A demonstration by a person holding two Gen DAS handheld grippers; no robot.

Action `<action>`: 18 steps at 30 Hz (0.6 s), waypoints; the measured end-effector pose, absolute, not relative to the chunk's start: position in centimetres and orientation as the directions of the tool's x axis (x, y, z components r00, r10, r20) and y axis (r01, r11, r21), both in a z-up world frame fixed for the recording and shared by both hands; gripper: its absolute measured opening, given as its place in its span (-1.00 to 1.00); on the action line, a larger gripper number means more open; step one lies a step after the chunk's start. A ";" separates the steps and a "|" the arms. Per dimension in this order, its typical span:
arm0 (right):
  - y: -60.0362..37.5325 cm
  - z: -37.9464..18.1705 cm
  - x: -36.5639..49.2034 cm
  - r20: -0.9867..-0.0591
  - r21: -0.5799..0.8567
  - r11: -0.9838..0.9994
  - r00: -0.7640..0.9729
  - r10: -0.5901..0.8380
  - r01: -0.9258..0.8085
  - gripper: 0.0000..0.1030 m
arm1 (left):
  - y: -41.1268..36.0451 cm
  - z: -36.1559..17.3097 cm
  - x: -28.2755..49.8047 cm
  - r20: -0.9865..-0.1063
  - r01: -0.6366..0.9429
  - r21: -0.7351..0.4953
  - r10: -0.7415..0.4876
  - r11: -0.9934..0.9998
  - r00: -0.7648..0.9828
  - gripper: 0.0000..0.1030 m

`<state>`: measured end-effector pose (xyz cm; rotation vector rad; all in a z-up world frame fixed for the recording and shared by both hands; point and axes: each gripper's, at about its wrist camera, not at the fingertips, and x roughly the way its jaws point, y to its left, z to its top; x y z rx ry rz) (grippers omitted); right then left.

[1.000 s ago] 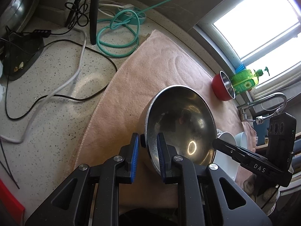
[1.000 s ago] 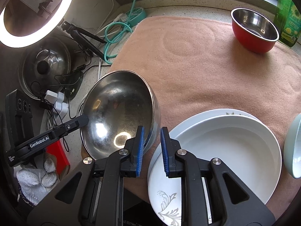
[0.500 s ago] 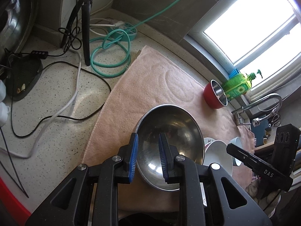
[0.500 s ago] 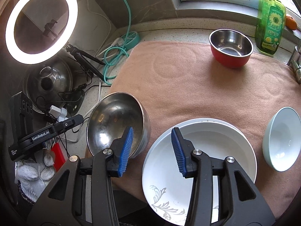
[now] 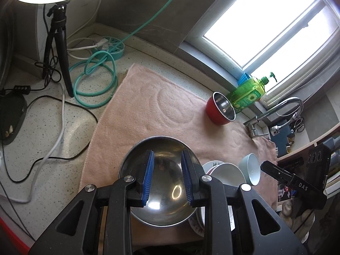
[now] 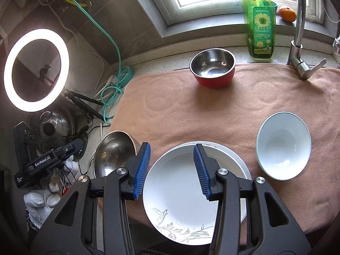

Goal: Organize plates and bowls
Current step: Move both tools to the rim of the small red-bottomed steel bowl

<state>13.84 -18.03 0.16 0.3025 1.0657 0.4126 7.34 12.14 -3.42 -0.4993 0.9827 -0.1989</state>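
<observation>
A large steel bowl (image 5: pixel 165 208) rests on the near left corner of the pink towel (image 5: pixel 148 110). My left gripper (image 5: pixel 167 155) hovers above it. Its jaws are opening, and the pads touch nothing. In the right wrist view the same steel bowl (image 6: pixel 114 153) lies left of a stack of white plates (image 6: pixel 187 191). My right gripper (image 6: pixel 171 146) hangs open over those plates, holding nothing. A pale blue bowl (image 6: pixel 283 146) stands to the right of the plates. A red bowl with a steel inside (image 6: pixel 212 68) sits at the towel's far edge.
A green dish soap bottle (image 6: pixel 260 27), a faucet (image 6: pixel 299 31) and an orange (image 6: pixel 286 13) line the window side. Left of the towel (image 6: pixel 191 110) are a ring light (image 6: pixel 36 70) on a tripod, a green hose (image 5: pixel 95 85), cables and a pot lid (image 6: pixel 51 125).
My left gripper let go of the steel bowl's rim and its jaws spread. The right jaws widened too. Both grippers rose and drew back, so more of the counter shows.
</observation>
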 end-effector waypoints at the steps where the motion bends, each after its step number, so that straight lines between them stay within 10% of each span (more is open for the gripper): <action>1: -18.4 0.5 13.8 -0.776 0.432 0.885 0.430 0.462 -0.171 -0.15 | 12.0 -3.2 7.6 -0.742 -0.048 -0.489 -0.387 0.871 0.548 -0.53; 18: -23.6 3.6 19.4 -0.716 0.519 0.850 0.496 0.490 -0.091 -0.15 | 5.0 -0.7 13.8 -0.723 0.133 -0.468 -0.465 0.874 0.510 -0.53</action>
